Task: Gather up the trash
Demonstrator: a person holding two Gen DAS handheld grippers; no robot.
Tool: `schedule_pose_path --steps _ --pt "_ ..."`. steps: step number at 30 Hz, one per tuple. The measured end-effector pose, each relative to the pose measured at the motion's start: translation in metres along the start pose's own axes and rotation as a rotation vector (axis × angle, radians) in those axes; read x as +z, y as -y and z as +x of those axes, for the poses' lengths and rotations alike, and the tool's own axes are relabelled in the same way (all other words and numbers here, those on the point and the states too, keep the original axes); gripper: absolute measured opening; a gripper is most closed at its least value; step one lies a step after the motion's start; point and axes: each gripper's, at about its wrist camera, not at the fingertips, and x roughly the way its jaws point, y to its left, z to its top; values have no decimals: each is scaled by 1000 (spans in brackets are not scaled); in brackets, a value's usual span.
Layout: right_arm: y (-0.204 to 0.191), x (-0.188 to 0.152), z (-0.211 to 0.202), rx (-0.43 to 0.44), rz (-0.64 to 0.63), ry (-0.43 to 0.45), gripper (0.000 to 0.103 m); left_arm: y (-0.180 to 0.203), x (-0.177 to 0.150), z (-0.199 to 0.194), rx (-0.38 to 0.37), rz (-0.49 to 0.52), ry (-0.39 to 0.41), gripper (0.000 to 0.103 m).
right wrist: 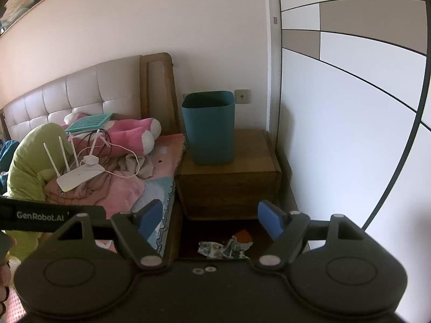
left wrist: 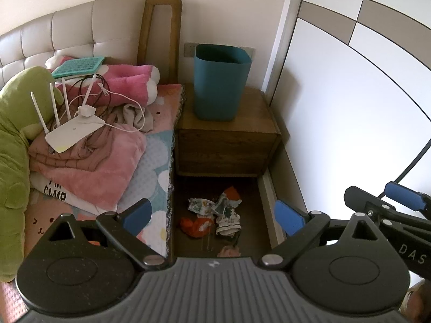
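Overhead, two handheld grippers look down into a narrow strip of floor [left wrist: 188, 245] between a bed [left wrist: 159, 161] and a wardrobe [left wrist: 350, 94]; the left gripper [left wrist: 212, 215] and the right gripper [right wrist: 210, 219] each have jaws spread wide and empty, probably readied for a first pick. Crumpled wrappers [left wrist: 215, 215] lie on the floor in front of the wooden nightstand [left wrist: 229, 145]; I count roughly five pieces, two orange, two or three pale printed ones, and a pinkish scrap nearer the camera, though overlaps make this uncertain. One teal bin [left wrist: 219, 80] stands upright on the nightstand, likely set there as the drop point; its inside is hidden. On the bed rest one white router [left wrist: 72, 132] with four antennas, pink blankets [left wrist: 102, 167] and one green plush [left wrist: 13, 134]; these seem to be belongings, not trash.
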Motion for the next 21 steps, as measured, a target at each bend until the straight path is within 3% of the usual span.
schedule_pose_path --steps 21 --pt "-11 4 1 -5 -16 12 78 -2 6 -4 -14 5 23 99"
